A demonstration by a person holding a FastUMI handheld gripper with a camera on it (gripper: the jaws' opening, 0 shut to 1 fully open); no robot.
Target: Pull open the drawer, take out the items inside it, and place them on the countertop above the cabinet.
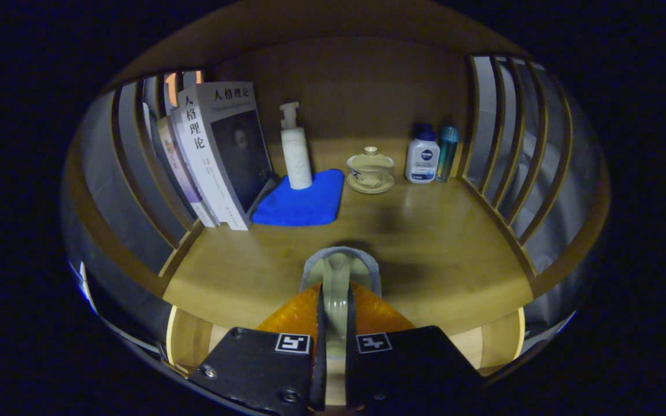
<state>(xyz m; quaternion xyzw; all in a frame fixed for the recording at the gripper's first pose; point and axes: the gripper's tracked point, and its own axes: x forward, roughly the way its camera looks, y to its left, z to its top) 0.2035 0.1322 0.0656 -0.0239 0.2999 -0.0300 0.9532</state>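
Tongs (334,323) clamped on a pale ceramic piece (340,277), which stands upright between both fingers and juts just ahead of them, over the near part of the wooden counter (443,248); beyond lie a blue cloth (301,205) bearing a white pump bottle (295,150), leaning books (223,156), a lidded teacup (370,169) on its saucer, and two small bottles (431,155) by the slatted side.

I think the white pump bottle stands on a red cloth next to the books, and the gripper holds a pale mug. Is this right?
Not quite: the gripper view shows the cloth is blue, not red. The white pump bottle does stand on it next to the books, and the gripper holds a pale mug.
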